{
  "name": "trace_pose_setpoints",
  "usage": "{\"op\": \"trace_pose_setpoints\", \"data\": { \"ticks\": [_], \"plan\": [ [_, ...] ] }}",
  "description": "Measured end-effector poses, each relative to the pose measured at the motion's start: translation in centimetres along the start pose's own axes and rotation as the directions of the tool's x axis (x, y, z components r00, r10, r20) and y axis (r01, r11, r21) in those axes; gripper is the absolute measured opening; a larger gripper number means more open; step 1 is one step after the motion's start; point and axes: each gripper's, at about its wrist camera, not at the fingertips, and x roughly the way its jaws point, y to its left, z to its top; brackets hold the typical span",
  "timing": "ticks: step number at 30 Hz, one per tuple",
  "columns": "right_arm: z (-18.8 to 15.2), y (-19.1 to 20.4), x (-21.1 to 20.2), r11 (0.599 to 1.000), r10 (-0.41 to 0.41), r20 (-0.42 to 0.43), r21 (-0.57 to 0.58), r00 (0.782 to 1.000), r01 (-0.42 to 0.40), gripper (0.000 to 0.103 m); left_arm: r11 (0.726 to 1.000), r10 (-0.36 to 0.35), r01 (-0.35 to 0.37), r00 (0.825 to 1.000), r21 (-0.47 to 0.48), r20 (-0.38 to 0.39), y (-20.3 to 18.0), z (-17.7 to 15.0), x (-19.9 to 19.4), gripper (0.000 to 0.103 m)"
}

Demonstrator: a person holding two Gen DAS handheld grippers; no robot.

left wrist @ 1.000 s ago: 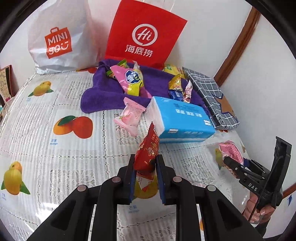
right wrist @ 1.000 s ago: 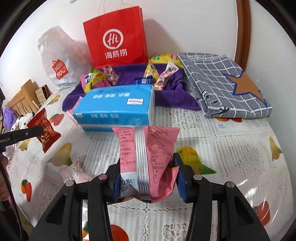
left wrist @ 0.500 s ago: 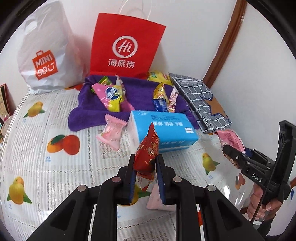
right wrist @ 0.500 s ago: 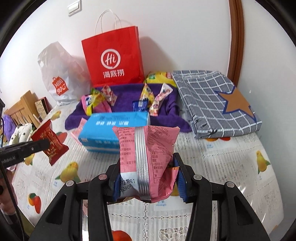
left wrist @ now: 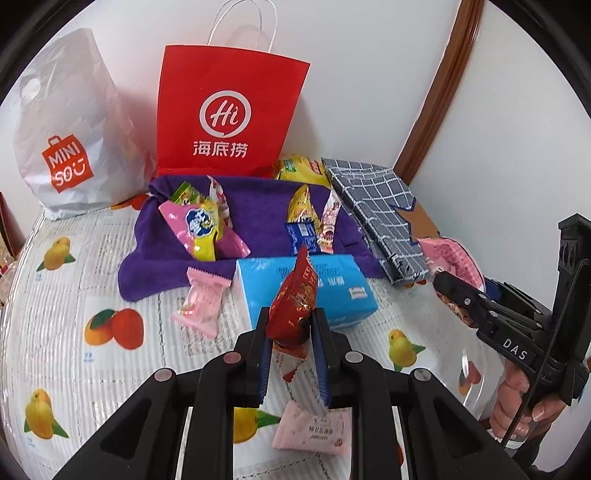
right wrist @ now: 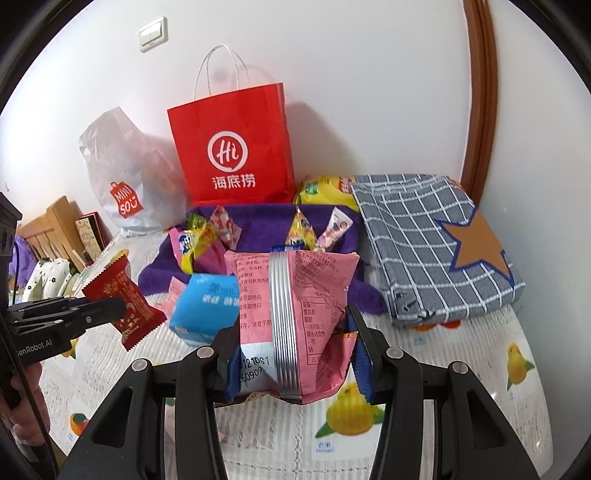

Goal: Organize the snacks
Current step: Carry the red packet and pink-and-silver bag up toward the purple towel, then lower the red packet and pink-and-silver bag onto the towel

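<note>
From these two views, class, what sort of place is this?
Probably a home room: a table under a fruit-printed lace tablecloth, a wall light switch, and a folded grey checked cloth.

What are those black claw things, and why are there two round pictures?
Those are two hand-held grabbers, not a robot. A person squeezes one in each hand, and each has a little camera looking along its jaws, so you get one round picture per hand.

In the left hand's picture, the left grabber has its jaws shut on a small red foil snack packet. In the right hand's picture, the right grabber pinches a pink crinkly snack bag.

Below is a table with a fruit-print tablecloth. On it lie a blue tissue pack, a purple towel with more snacks, a grey checked folded cloth, a red paper bag and a white plastic bag.
</note>
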Motion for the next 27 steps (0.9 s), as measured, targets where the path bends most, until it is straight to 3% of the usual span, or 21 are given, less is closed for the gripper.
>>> {"op": "trace_pose_setpoints", "data": {
  "ticks": [10, 27],
  "plan": [
    [4.6, 1.4, 2.0, 0.999, 0.026, 0.017, -0.027, 1.0, -0.026, 0.048, 1.0, 0.022, -0.022, 0.999, 0.017, 0.029, 0.1, 4.1, 0.1, 0.019],
    [12.2, 2.9, 8.5, 0.998, 0.04, 0.017, -0.04, 0.999, -0.04, 0.048, 0.999, 0.03, -0.03, 0.999, 0.012, 0.043, 2.2, 11.6, 4.0, 0.019]
  ]
}}
